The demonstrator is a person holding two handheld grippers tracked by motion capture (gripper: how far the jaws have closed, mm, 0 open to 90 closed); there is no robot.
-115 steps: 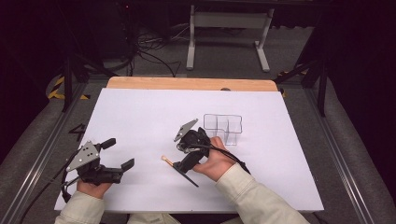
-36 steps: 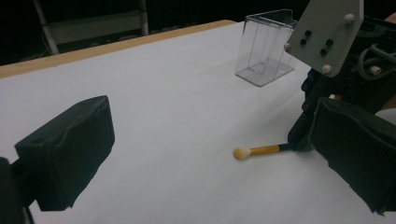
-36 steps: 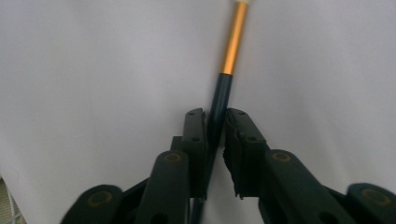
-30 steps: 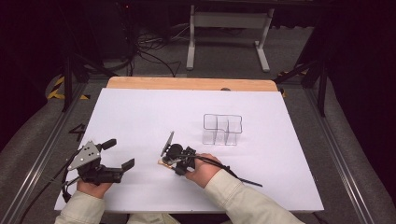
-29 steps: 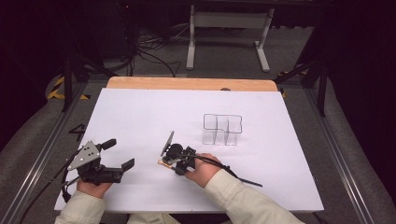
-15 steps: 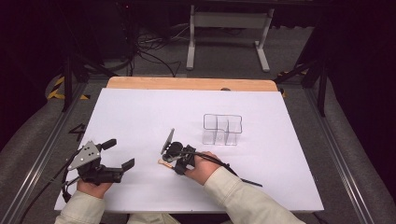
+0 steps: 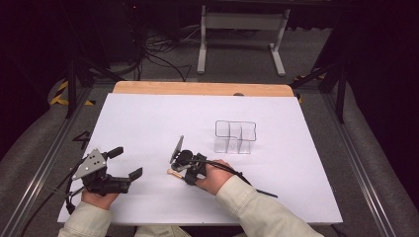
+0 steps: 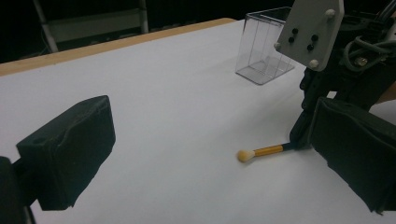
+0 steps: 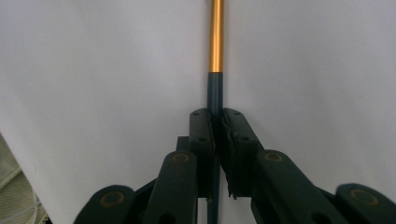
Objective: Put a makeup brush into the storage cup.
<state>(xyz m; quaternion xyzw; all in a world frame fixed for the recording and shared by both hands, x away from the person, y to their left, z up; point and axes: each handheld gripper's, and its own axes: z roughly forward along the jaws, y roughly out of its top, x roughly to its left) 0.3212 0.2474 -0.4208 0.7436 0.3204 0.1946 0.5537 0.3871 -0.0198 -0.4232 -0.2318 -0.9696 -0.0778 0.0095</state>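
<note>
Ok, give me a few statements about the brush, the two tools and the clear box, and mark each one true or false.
1. The right tool is shut on the brush. True.
2. The brush lies inside the clear box. False: it is low over the white table, apart from the box.
3. The left tool is open and holds nothing. True.
4. The brush's pale tip points toward the clear box. False: it points away from it, toward the left tool's side.
5. The clear box lies tipped on its side. False: it stands upright.
</note>
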